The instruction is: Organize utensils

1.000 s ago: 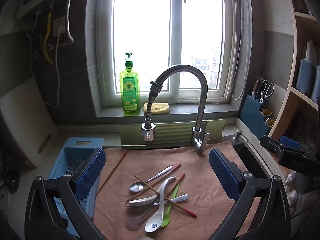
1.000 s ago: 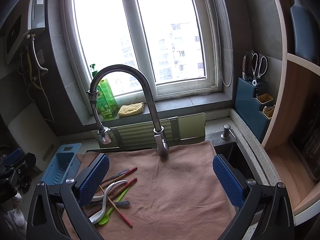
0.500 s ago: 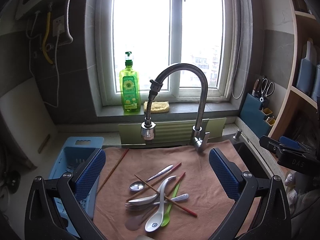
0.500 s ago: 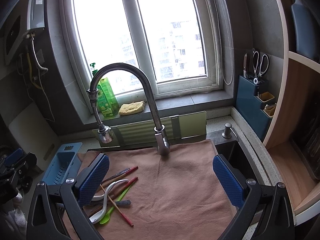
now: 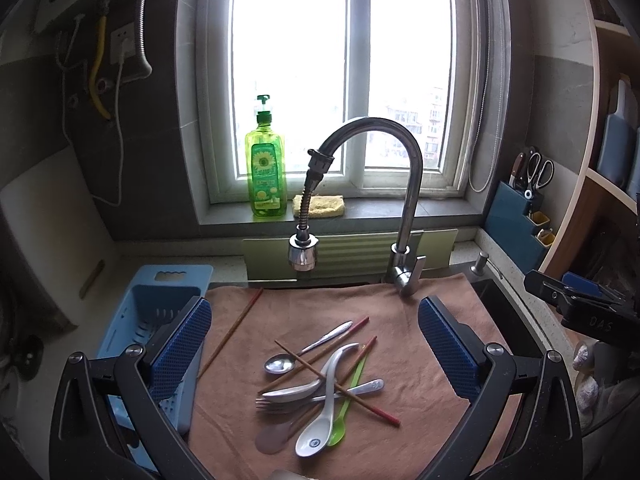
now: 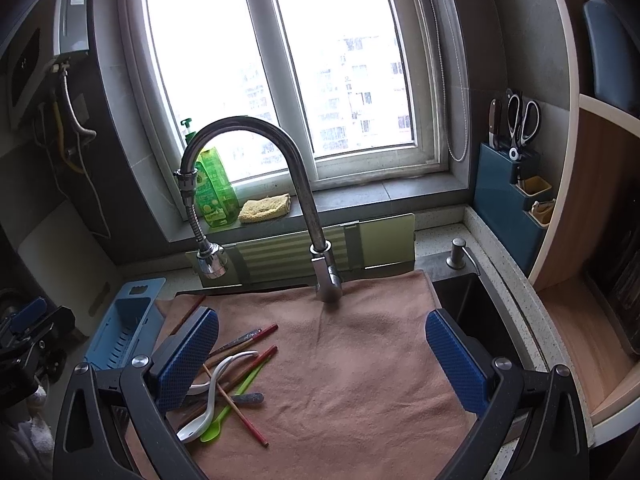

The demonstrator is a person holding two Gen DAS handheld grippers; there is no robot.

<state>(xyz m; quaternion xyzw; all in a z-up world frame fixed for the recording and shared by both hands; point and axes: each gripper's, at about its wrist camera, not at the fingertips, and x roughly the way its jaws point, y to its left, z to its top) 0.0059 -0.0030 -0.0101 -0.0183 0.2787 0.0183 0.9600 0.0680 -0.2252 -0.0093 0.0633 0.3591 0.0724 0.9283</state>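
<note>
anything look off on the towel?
Utensils lie in a crossed heap on the brown towel, chopsticks over spoons and fork. One chopstick lies apart, left. Blue basket looks unused.

bright window (image 5: 344, 80), grey tiled walls (image 5: 152, 184)

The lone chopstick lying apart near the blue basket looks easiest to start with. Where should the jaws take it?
Grip the lone chopstick mid-shaft, coming straight down with the left gripper, jaws set across its diagonal. It lies flat on the brown cloth, clear of the pile, so nothing crowds either side.
</note>
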